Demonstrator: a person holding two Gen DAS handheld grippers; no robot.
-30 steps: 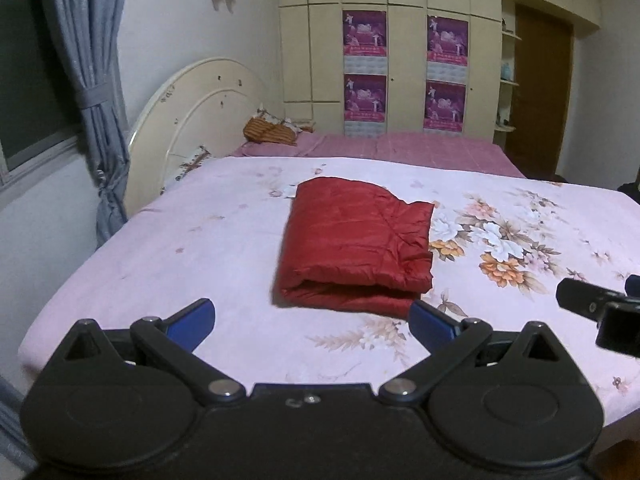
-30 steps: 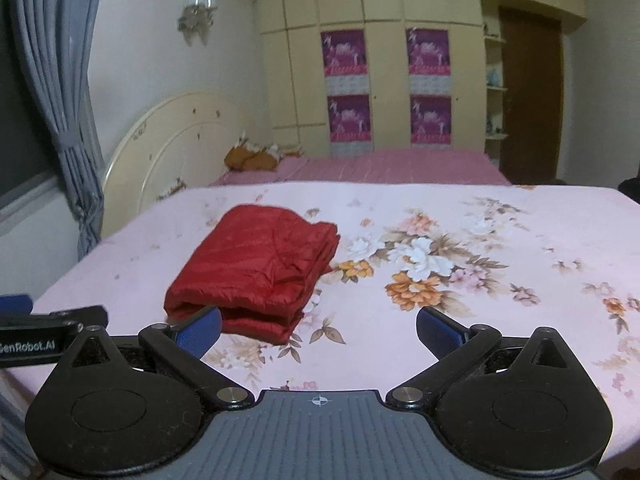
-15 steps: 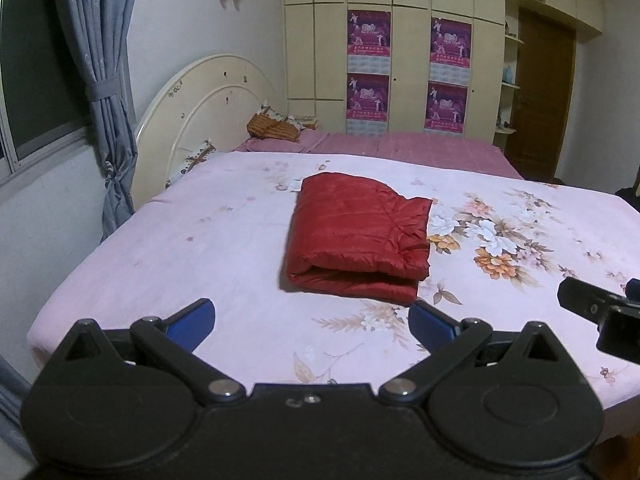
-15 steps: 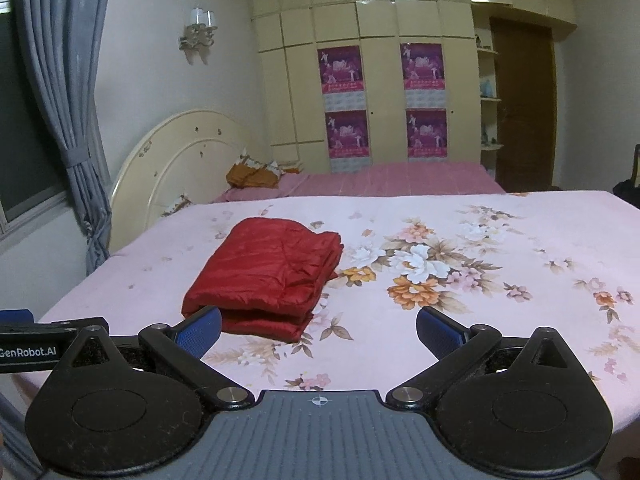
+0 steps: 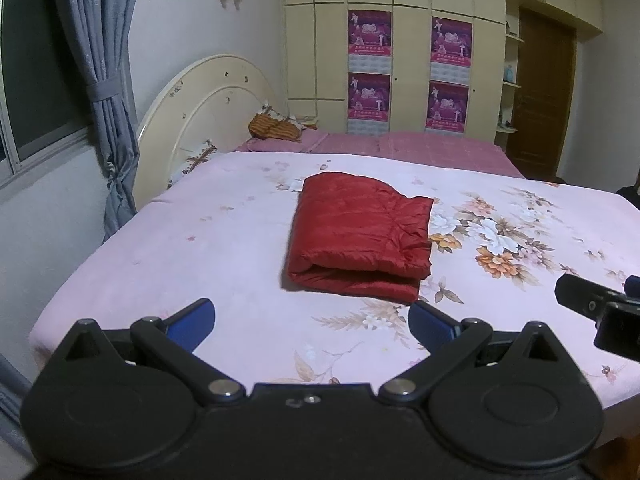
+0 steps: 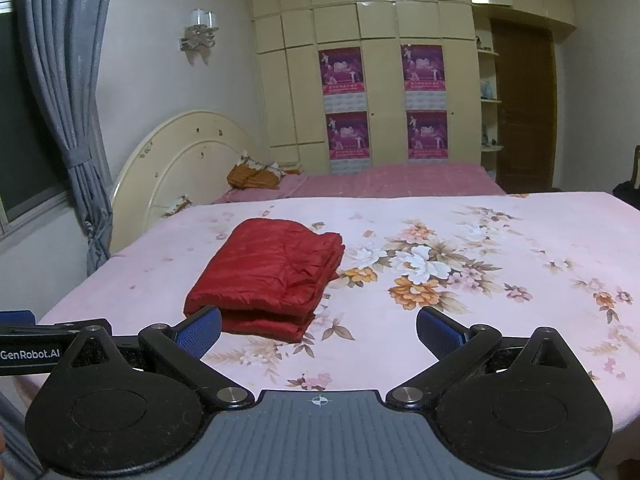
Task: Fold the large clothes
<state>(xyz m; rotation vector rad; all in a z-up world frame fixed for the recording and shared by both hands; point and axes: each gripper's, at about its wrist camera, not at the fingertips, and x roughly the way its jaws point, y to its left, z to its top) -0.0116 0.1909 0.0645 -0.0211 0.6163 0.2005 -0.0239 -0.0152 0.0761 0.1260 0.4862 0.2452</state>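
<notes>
At the far left a grey-blue curtain [image 5: 106, 92] hangs tied back beside the window [image 5: 38, 76], and more of both shows than a second ago, since both cameras have drawn back and risen from the bed. Next comes the cream arched headboard [image 5: 204, 112], then the pink floral bedsheet [image 5: 192, 248], of which a wider stretch is visible now. The folded red padded jacket [image 5: 358, 236] lies flat near the middle of the sheet, where it lay before, only smaller and farther off in both views; nothing touches it. The left gripper [image 5: 310, 322] is spread wide and empty, its blue fingertips [image 5: 192, 318] over the near edge of the bed, well short of the jacket. The right gripper [image 6: 318, 330] is likewise spread wide and holds nothing. Behind stand the cream wardrobe [image 5: 412, 40] with four magenta posters [image 5: 370, 32], and at the far right a brown door [image 5: 544, 92], now seen more fully.
</notes>
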